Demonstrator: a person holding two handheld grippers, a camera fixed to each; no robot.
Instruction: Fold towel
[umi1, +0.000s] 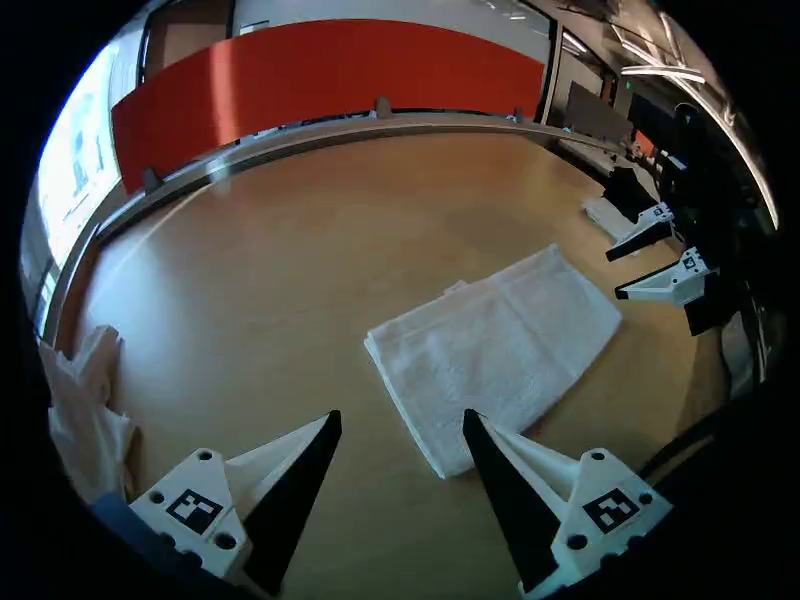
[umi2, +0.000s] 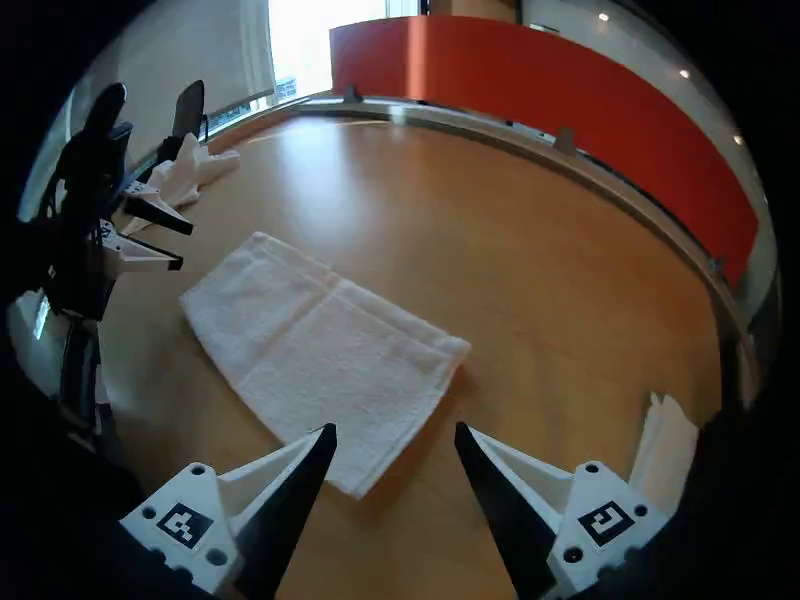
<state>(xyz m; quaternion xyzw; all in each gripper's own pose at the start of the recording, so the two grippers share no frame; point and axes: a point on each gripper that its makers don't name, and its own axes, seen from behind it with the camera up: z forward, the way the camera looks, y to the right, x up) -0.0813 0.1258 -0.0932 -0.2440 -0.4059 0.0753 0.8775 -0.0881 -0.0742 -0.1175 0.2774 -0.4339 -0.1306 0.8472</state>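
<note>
A white towel (umi1: 495, 345) lies folded into a flat rectangle on the wooden table (umi1: 290, 250). In the left gripper view my left gripper (umi1: 400, 420) is open just short of the towel's near corner, nothing between its fingers. Beyond the towel's far right end hovers my right gripper (umi1: 615, 275), open. In the right gripper view the same towel (umi2: 320, 345) lies just ahead of my open right gripper (umi2: 395, 430), whose fingers straddle its near corner without touching. The left gripper (umi2: 185, 248) stands open off the towel's left end.
An orange-red partition (umi1: 330, 80) runs behind the table's curved far edge. Crumpled white cloths lie at the table's sides: one (umi1: 85, 420) by my left gripper, another (umi2: 665, 440) near my right gripper. Bare tabletop (umi2: 480, 220) stretches beyond the towel.
</note>
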